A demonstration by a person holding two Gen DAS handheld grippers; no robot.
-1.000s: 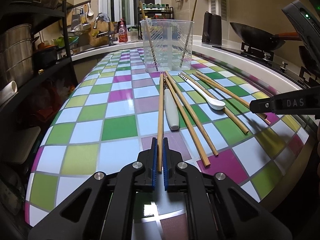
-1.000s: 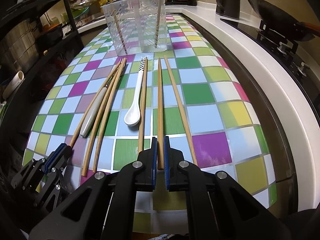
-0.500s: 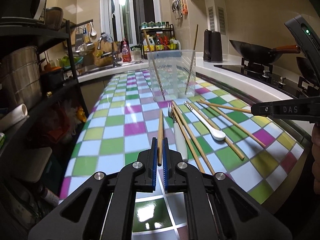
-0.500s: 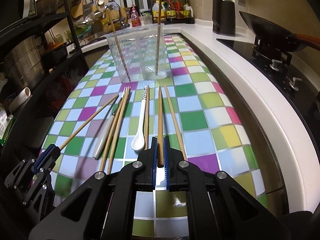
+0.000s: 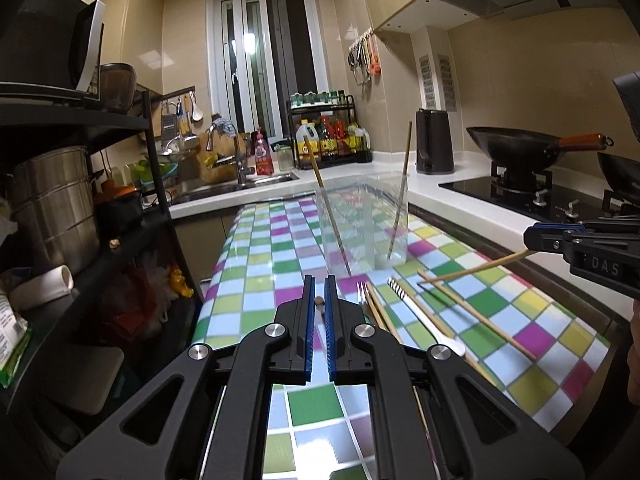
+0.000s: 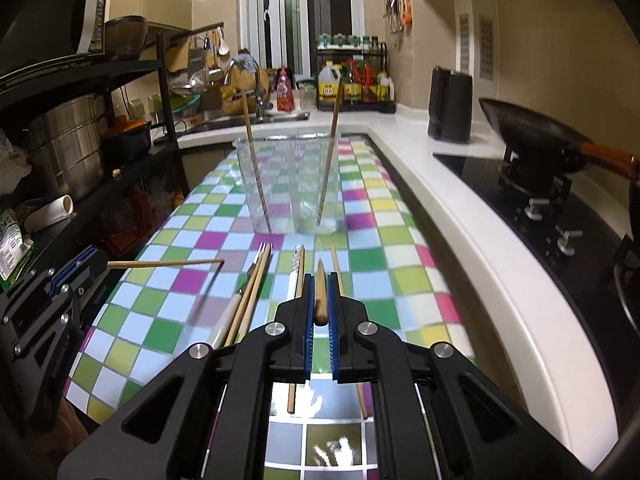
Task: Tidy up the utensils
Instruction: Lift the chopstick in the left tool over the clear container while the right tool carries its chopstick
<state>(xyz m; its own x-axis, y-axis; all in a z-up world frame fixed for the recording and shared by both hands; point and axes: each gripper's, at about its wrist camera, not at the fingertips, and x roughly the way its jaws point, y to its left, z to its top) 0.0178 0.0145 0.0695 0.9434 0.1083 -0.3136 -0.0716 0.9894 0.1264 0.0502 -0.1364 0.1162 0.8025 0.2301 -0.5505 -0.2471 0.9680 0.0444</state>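
Chopsticks fill both grips: left gripper (image 5: 319, 312) and right gripper (image 6: 320, 312) each clamp one (image 6: 320, 296), axis pointing at 12 o'clock toward the clear container (image 6: 288, 184); right seems nearer.

Open checkered tabletop (image 6: 168, 280) on left side, w/ room to pass over toward clear container (image 6: 290, 184). Container stood mid-table, top open, two chopsticks (image 6: 253, 152) leaning out at left & right walls, gap betw. them. Right of centre blocked low by loose chopsticks (image 5: 476, 316), spoon (image 5: 432, 326) & fork (image 5: 362, 294) lying just before container. Black shelf rack (image 5: 156, 168) close along left edge; white counter (image 6: 452, 216) & wok (image 6: 532, 136) flanked right.
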